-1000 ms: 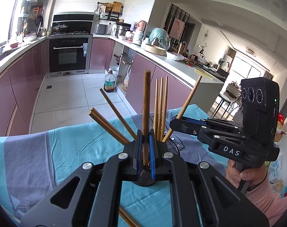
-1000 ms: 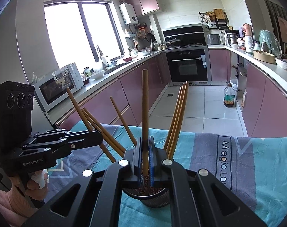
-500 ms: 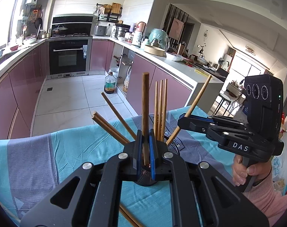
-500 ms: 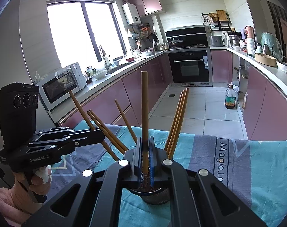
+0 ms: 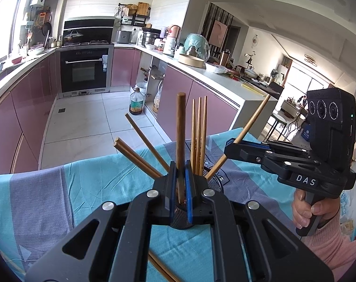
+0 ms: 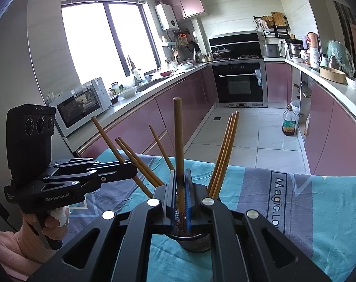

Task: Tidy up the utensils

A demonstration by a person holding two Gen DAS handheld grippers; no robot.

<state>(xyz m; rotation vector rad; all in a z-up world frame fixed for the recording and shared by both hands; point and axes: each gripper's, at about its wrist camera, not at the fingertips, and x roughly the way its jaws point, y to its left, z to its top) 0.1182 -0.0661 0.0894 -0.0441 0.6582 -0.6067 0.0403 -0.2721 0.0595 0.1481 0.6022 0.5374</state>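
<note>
Change: almost none. The right gripper (image 5: 229,148) is seen shifted slightly rightward in the left view, and both chopsticks are kept low in the mesh holder (image 5: 213,183).
Left gripper (image 5: 180,171): clamped narrow on an upright chopstick (image 5: 180,141).
Right gripper: clamped narrow on a second chopstick (image 6: 179,141).
Holder place: cloth-covered tabletop (image 5: 84,188), set back from its far edge.
Task meaning: insertion judged nearly done, release pending.
Left view only: a loose chopstick (image 5: 159,268) lying at the near edge.
Right view only: the left gripper's stick is shown leaning.
</note>
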